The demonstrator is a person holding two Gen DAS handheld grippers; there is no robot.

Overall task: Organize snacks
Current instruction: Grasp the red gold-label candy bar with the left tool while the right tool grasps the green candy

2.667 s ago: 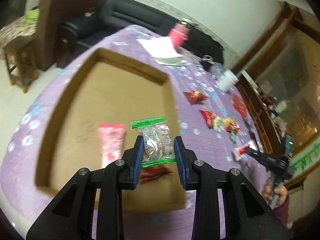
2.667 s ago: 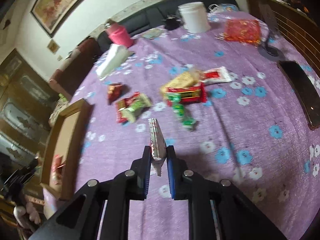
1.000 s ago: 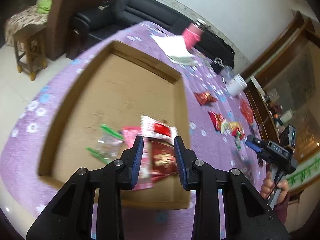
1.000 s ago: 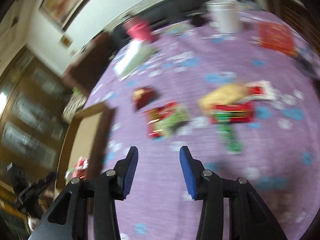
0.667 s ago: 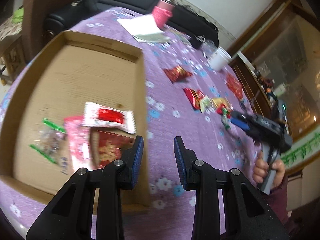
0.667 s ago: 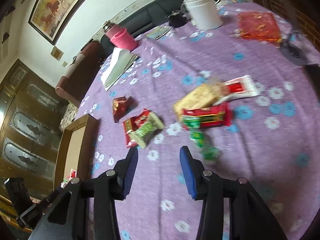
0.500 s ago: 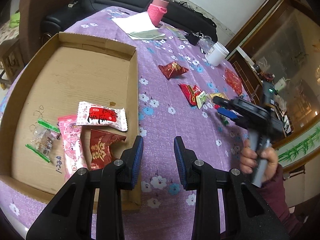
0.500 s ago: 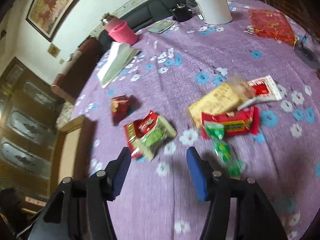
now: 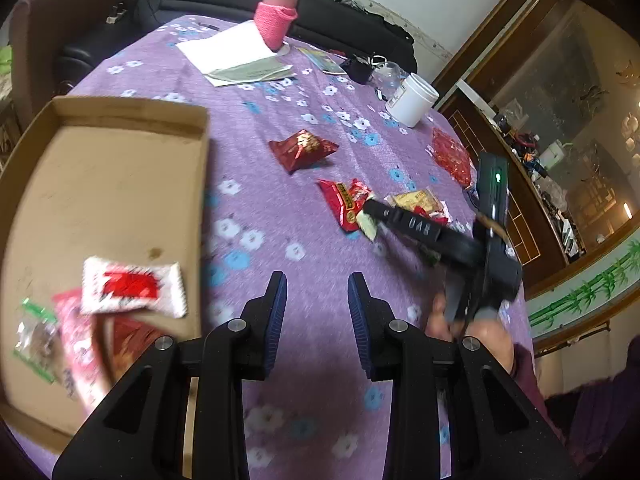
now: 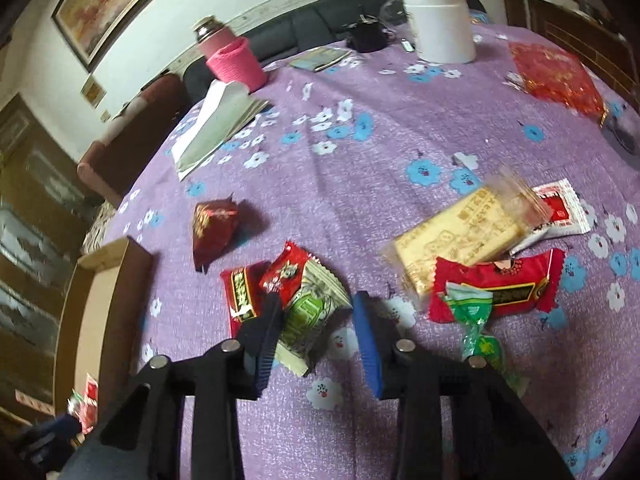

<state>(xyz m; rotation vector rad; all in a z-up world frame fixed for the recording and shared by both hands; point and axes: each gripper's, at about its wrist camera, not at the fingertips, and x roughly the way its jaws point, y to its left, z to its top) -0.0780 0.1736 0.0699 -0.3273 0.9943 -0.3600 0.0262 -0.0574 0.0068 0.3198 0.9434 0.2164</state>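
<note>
A cardboard tray (image 9: 120, 184) on the purple flowered tablecloth holds a white-and-red packet (image 9: 134, 288) and several other snacks. My left gripper (image 9: 316, 300) is open and empty, over the cloth just right of the tray. My right gripper (image 10: 316, 312) is open, its jaws either side of a green-and-red snack packet (image 10: 308, 304) that lies on a red packet (image 10: 240, 294). It also shows in the left wrist view (image 9: 424, 232). A dark red pouch (image 10: 214, 228), a yellow biscuit pack (image 10: 460, 232), a red bar (image 10: 500, 288) and a green candy (image 10: 476, 320) lie loose nearby.
A pink-sleeved flask (image 10: 232, 58), papers (image 10: 216, 120), a white jar (image 10: 440, 26), a red bag (image 10: 556, 76) and a black pouch (image 10: 366, 38) stand farther back. A black sofa runs behind the table. Wooden cabinets are at the right in the left wrist view.
The left gripper let go of the clear green-edged packet in the tray and swung right. The right gripper dropped the white-and-red packet in the tray, opened, and came down around the green-and-red packet.
</note>
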